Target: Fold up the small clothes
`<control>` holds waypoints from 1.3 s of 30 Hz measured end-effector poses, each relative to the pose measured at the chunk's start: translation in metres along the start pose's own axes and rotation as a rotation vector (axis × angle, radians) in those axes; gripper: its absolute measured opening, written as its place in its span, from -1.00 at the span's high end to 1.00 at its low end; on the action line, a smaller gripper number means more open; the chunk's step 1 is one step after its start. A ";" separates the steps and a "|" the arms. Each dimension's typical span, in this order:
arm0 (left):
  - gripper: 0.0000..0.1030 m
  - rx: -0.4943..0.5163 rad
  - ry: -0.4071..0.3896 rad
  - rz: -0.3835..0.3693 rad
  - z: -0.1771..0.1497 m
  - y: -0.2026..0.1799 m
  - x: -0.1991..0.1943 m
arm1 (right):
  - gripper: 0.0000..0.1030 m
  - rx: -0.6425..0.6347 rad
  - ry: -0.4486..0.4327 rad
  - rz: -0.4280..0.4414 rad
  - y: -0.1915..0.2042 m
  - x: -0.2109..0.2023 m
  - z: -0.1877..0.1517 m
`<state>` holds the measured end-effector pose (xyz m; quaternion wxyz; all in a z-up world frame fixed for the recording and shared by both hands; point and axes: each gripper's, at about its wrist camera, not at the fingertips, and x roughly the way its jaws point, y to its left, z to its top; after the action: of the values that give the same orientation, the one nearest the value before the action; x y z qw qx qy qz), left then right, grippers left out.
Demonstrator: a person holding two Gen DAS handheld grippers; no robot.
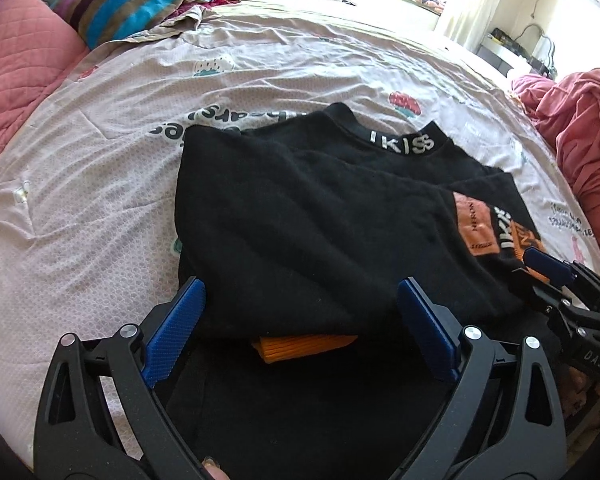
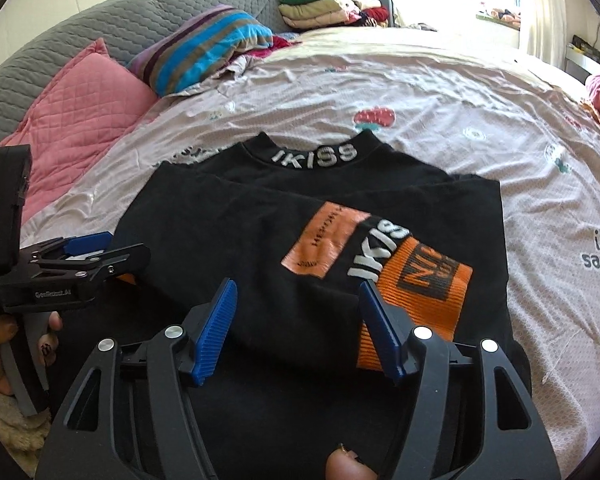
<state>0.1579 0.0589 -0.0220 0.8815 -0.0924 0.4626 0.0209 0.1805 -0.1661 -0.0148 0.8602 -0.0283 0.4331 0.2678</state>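
Note:
A black sweater (image 1: 300,216) with a white-lettered collar and orange cuffs lies on the bed, sleeves folded across its body; it also shows in the right wrist view (image 2: 260,216). My left gripper (image 1: 300,316) is open, its blue pads either side of the sweater's near part, above an orange cuff (image 1: 300,348). My right gripper (image 2: 298,320) is open over the folded sleeve, its right pad beside the orange cuff (image 2: 416,284). The right gripper also shows in the left wrist view (image 1: 556,276), and the left gripper in the right wrist view (image 2: 88,248).
The pale printed bedsheet (image 1: 140,184) surrounds the sweater. A pink quilted pillow (image 2: 72,108) and a striped pillow (image 2: 204,48) lie at the far left. A pink garment heap (image 1: 580,128) is at the right. Folded clothes (image 2: 320,4) are stacked at the back.

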 end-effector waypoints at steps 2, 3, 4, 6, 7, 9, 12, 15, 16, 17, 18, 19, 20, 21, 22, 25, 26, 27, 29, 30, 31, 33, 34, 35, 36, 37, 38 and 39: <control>-0.74 0.007 0.003 0.007 -0.002 -0.001 0.002 | -0.21 0.010 0.023 -0.016 -0.004 0.005 -0.002; -0.74 0.010 0.003 0.009 -0.003 -0.001 0.002 | -0.21 0.015 0.032 -0.025 -0.005 0.008 -0.003; -0.74 0.012 0.003 0.010 -0.004 0.000 0.002 | -0.21 0.018 0.040 -0.035 -0.007 0.010 -0.004; -0.74 0.012 0.001 0.007 -0.004 0.001 0.003 | -0.22 0.024 0.051 -0.039 -0.010 0.013 -0.006; -0.74 0.010 0.001 0.006 -0.004 0.001 0.003 | -0.23 0.028 0.051 -0.033 -0.010 0.013 -0.006; -0.74 0.003 0.001 0.001 -0.005 0.003 0.003 | -0.27 0.030 0.050 -0.027 -0.010 0.014 -0.006; -0.74 -0.002 0.001 -0.002 -0.005 0.004 0.002 | -0.32 0.030 0.050 -0.023 -0.010 0.013 -0.006; -0.74 -0.003 0.001 0.001 -0.006 0.005 0.001 | -0.44 0.036 0.045 -0.010 -0.010 0.011 -0.006; -0.74 -0.004 0.001 0.001 -0.006 0.005 0.001 | -0.44 0.036 0.042 -0.008 -0.009 0.010 -0.006; -0.74 -0.005 0.001 0.001 -0.006 0.005 0.001 | -0.44 0.036 0.041 -0.008 -0.009 0.009 -0.006; -0.74 -0.007 0.001 0.001 -0.006 0.005 0.001 | -0.46 0.037 0.041 -0.007 -0.009 0.009 -0.007; -0.74 -0.009 0.000 0.000 -0.007 0.005 0.001 | -0.51 0.041 0.040 -0.003 -0.010 0.008 -0.006; -0.74 -0.009 0.000 0.001 -0.007 0.005 0.001 | -0.53 0.047 0.037 0.002 -0.011 0.007 -0.006; -0.74 -0.009 0.000 0.002 -0.006 0.005 0.000 | -0.60 0.053 0.033 0.009 -0.012 0.005 -0.006; -0.74 -0.009 -0.001 0.001 -0.007 0.006 0.000 | -0.70 0.058 0.028 0.014 -0.012 0.003 -0.006; -0.74 -0.015 0.000 -0.004 -0.007 0.007 -0.002 | -0.78 0.069 0.009 0.019 -0.013 -0.002 -0.005; -0.74 -0.018 0.001 -0.008 -0.007 0.008 -0.003 | -0.78 0.072 0.007 0.021 -0.013 -0.004 -0.005; -0.74 -0.020 0.001 -0.010 -0.007 0.008 -0.004 | -0.79 0.076 0.003 0.021 -0.014 -0.006 -0.005; -0.74 -0.024 0.001 -0.013 -0.007 0.009 -0.006 | -0.82 0.076 -0.010 0.019 -0.013 -0.010 -0.005; -0.74 -0.027 0.001 -0.013 -0.007 0.010 -0.007 | -0.83 0.077 -0.019 0.018 -0.014 -0.012 -0.004; -0.74 -0.029 0.001 -0.014 -0.007 0.010 -0.007 | -0.83 0.080 -0.023 0.019 -0.014 -0.013 -0.004; -0.74 -0.033 0.000 -0.014 -0.007 0.011 -0.009 | -0.83 0.085 -0.027 0.019 -0.015 -0.015 -0.004; -0.74 -0.036 -0.001 -0.014 -0.007 0.012 -0.009 | -0.83 0.085 -0.027 0.019 -0.015 -0.015 -0.004; -0.74 -0.041 0.000 -0.014 -0.007 0.013 -0.009 | -0.84 0.085 -0.027 0.018 -0.015 -0.015 -0.004; -0.74 -0.043 0.001 -0.016 -0.008 0.014 -0.010 | -0.84 0.085 -0.029 0.015 -0.015 -0.015 -0.003; -0.74 -0.048 0.000 -0.018 -0.008 0.015 -0.011 | -0.84 0.087 -0.030 0.016 -0.015 -0.016 -0.003; -0.74 -0.052 -0.002 -0.020 -0.008 0.016 -0.012 | -0.84 0.088 -0.034 0.016 -0.015 -0.017 -0.003; -0.74 -0.056 -0.004 -0.021 -0.009 0.017 -0.014 | -0.84 0.091 -0.044 0.015 -0.015 -0.019 -0.003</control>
<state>0.1410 0.0744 -0.0178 0.8796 -0.1216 0.4592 0.0248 0.1769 -0.1880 -0.0048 0.8679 0.0199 0.4260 0.2547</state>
